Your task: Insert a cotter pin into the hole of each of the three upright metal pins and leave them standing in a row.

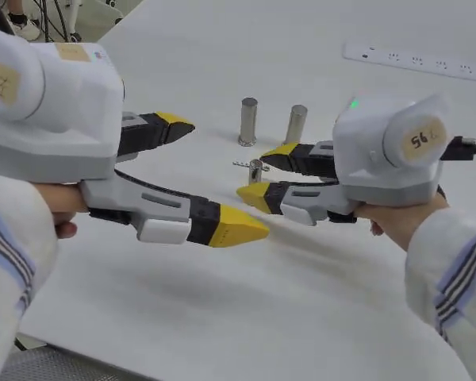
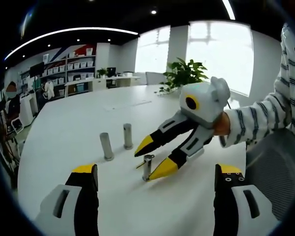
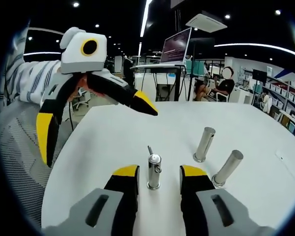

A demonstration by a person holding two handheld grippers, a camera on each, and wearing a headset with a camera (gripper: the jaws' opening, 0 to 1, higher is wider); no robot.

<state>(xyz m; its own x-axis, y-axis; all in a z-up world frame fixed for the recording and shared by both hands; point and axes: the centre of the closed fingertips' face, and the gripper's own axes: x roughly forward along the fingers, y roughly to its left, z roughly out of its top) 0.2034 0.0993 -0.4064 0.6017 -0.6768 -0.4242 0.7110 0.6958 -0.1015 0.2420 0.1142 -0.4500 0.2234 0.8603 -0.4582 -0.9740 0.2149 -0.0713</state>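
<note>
Three upright metal pins stand on the white table [image 1: 222, 302]. The nearest metal pin [image 1: 256, 171] [image 3: 154, 173] [image 2: 147, 167] has a cotter pin [image 1: 242, 165] [image 3: 149, 150] through its top, sticking out sideways. My right gripper [image 1: 261, 174] [image 3: 159, 173] [image 2: 153, 157] is open, and its yellow-tipped jaws straddle this pin with small gaps on both sides. Two bare pins stand behind, one [image 1: 248, 121] [image 3: 204, 144] [image 2: 128, 135] upright and the other [image 1: 296, 123] [image 3: 228, 167] [image 2: 106, 146] beside it. My left gripper [image 1: 210, 178] [image 2: 155, 174] [image 3: 96, 120] hangs wide open to the left, holding nothing.
A white power strip [image 1: 420, 59] lies at the far right of the table. The table's near edge [image 1: 79, 353] runs at the lower left. An office with shelves, desks and seated people lies beyond the table.
</note>
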